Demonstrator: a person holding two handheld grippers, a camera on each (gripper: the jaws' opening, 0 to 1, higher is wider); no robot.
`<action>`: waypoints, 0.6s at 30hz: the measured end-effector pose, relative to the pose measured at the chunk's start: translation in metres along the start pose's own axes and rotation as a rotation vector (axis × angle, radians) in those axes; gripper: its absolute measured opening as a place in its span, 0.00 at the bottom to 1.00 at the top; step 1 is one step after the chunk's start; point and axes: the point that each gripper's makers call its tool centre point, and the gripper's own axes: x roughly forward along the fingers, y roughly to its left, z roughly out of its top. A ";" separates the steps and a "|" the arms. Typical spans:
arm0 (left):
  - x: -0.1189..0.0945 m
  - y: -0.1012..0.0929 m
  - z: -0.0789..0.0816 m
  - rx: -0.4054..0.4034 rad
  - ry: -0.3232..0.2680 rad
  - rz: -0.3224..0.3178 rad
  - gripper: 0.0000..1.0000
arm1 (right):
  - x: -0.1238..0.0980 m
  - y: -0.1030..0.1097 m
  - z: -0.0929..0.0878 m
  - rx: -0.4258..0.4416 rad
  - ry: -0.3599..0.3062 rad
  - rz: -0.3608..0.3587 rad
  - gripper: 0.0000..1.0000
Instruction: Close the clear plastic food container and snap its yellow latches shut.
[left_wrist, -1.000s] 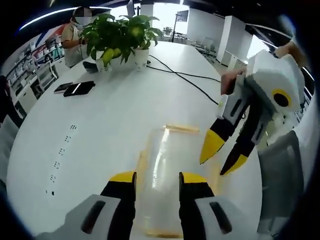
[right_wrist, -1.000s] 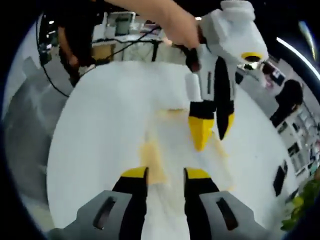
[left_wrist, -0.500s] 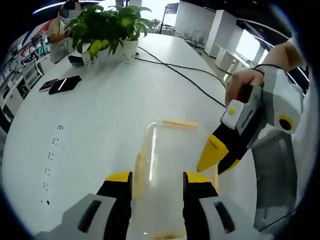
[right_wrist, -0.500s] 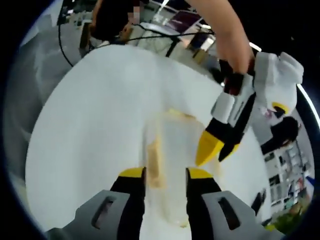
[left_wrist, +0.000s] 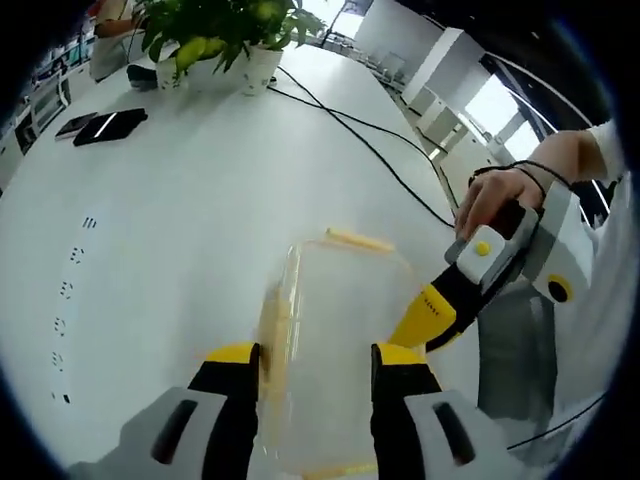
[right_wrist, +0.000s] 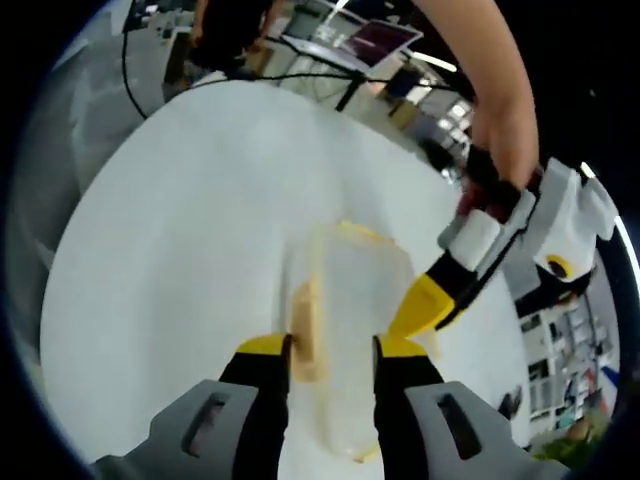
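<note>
A: where's the clear container (left_wrist: 335, 330) sitting rn?

B: on the white table (left_wrist: 180, 220), lid on, right in front of the left gripper (left_wrist: 312, 358). Its jaws are parted, gripping nothing, with a yellow latch (left_wrist: 270, 325) just ahead of the left jaw.

A: and the right gripper (right_wrist: 330, 348)?

B: jaws apart too, empty, another latch (right_wrist: 305, 335) between the tips (potted plant (left_wrist: 225, 35) and phones (left_wrist: 100, 125) sit at the far end).
</note>
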 end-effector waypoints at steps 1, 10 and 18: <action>0.002 -0.004 -0.001 -0.010 0.012 -0.022 0.41 | 0.000 0.000 0.000 0.000 0.001 -0.001 0.29; 0.001 -0.013 -0.002 0.013 0.035 -0.013 0.43 | 0.000 0.001 0.000 0.001 0.004 -0.005 0.29; 0.002 -0.011 -0.002 0.017 0.038 -0.014 0.42 | 0.000 0.001 0.000 0.003 0.007 -0.001 0.29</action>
